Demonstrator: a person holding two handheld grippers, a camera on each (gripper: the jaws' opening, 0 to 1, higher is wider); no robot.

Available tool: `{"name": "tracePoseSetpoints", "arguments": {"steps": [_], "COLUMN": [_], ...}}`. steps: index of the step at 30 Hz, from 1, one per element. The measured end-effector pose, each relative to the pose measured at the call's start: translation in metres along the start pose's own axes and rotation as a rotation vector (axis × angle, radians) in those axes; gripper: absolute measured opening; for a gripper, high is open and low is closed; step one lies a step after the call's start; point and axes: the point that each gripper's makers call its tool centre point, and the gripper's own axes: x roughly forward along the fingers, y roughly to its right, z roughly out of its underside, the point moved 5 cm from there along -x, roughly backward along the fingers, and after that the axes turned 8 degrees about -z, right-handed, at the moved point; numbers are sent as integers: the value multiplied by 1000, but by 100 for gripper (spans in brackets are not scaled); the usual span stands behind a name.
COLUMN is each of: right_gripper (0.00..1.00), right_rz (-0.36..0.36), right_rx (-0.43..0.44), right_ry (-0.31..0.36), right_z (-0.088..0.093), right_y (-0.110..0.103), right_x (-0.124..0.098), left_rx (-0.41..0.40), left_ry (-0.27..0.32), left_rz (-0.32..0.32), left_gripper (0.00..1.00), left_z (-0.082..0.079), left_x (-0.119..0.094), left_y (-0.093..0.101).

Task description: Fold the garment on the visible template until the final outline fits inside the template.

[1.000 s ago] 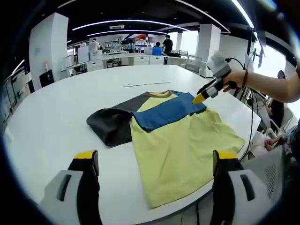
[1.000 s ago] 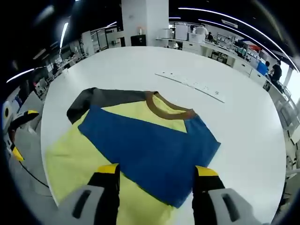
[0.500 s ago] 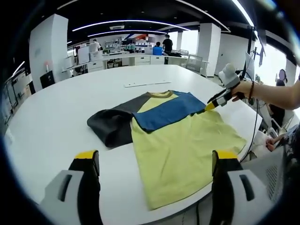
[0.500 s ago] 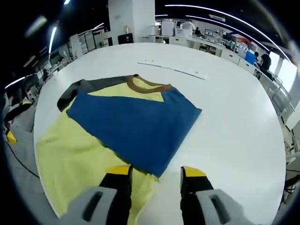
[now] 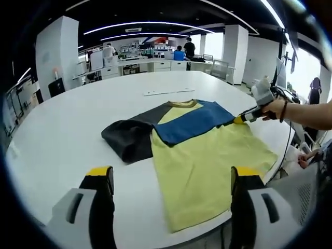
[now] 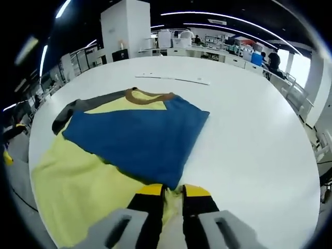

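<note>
Garment (image 5: pixel 199 150): yellow body, blue sleeve folded across, dark sleeve spread on bench (image 5: pixel 67 119). Right gripper (image 6: pixel 174 191) fingers clamp its edge; left gripper (image 5: pixel 171 174) fingers apart.

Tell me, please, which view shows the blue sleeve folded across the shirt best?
The right gripper view: the blue sleeve spreads large and close ahead of the right gripper. The left gripper view shows it smaller, as a band across the shirt.

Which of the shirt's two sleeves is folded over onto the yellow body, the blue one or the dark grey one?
The blue sleeve: it lies folded across the yellow shirt body, while the dark grey sleeve sits bunched on the white table.
</note>
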Motion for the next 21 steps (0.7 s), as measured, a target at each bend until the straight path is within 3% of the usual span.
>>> {"name": "tracePoseSetpoints", "arguments": {"steps": [8,14,21], "right_gripper": [3,2,1], "right_rz": [22,20,11], "right_rx": [8,-21,-43], "right_ry": [24,26,17], "right_z": [0,1,1], "right_y": [-2,-1,1], "right_x": [-1,-1,-2], "left_rx": [-23,-11,-23], "left_ry": [27,60,60], "left_rz": [-10,10,-1], "left_gripper": [72,63,43], "left_z": [-11,-26,-29], "left_x": [18,43,80], "left_y": [-10,-11,-16]}}
